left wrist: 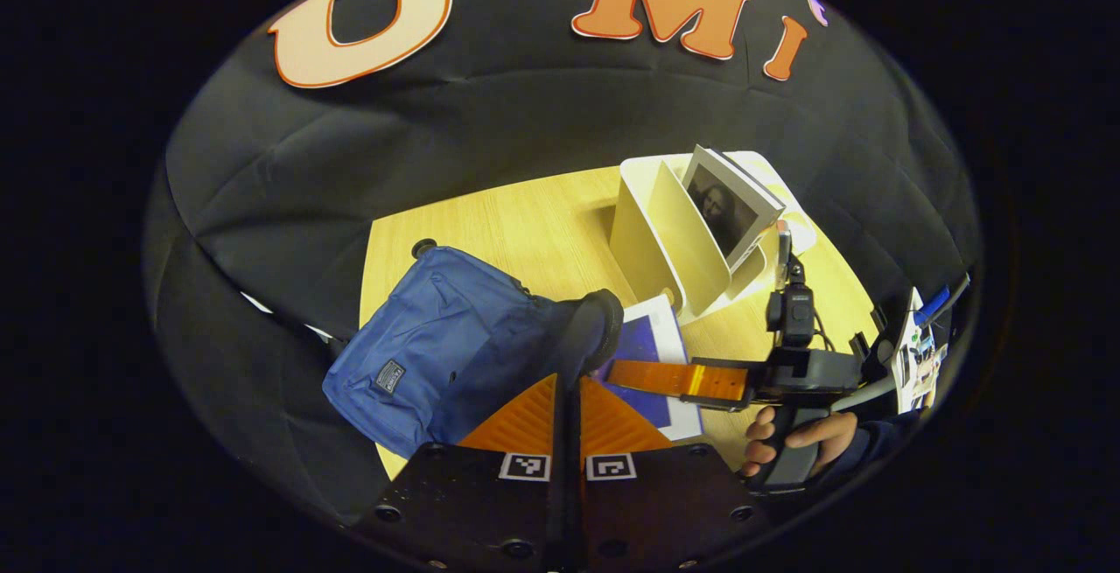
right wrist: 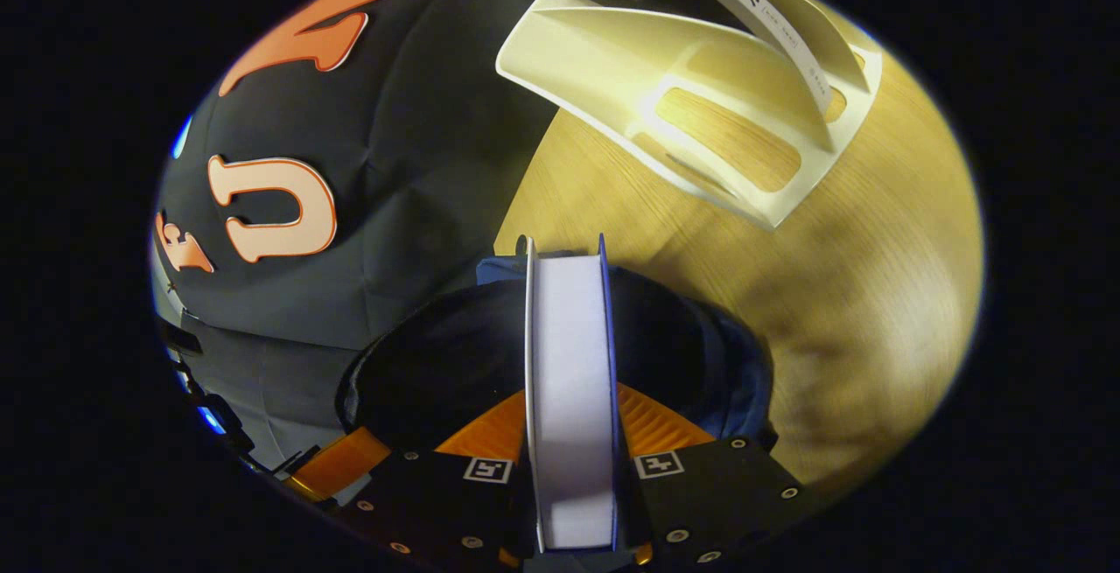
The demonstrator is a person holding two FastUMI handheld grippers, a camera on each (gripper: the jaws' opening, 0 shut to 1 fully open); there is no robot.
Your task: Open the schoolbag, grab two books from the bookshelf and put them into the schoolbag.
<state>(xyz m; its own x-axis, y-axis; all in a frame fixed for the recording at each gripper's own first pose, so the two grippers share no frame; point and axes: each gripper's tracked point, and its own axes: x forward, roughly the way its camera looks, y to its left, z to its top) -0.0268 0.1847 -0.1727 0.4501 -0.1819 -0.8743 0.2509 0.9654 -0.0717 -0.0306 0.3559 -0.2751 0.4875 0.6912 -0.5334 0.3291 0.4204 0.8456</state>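
The right gripper is clamped on a book with a blue cover, held edge-on so that its white page block runs straight forward between the two fingers; both fingers press on its covers. In the right gripper view the book's leading end points at the dark open mouth of the blue schoolbag, which lies directly ahead and beneath it, so the book's long axis is already lined up with the opening. In the left gripper view the same book shows as a flat blue-and-white cover just beside the bag's rim, carried by the right gripper with a hand on its handle. The left gripper has its fingers closed together on the dark rim of the schoolbag, apparently pinching the edge to hold the mouth open, so the left hand is the nearer one to the bag and the right is the one that must travel. The white bookshelf stands farther back on the wooden desk, well apart from the bag, with one more book leaning in it. As I judge it, the coming move is a push forward and down along the book's length, keeping it clear of the rim that the left gripper holds.
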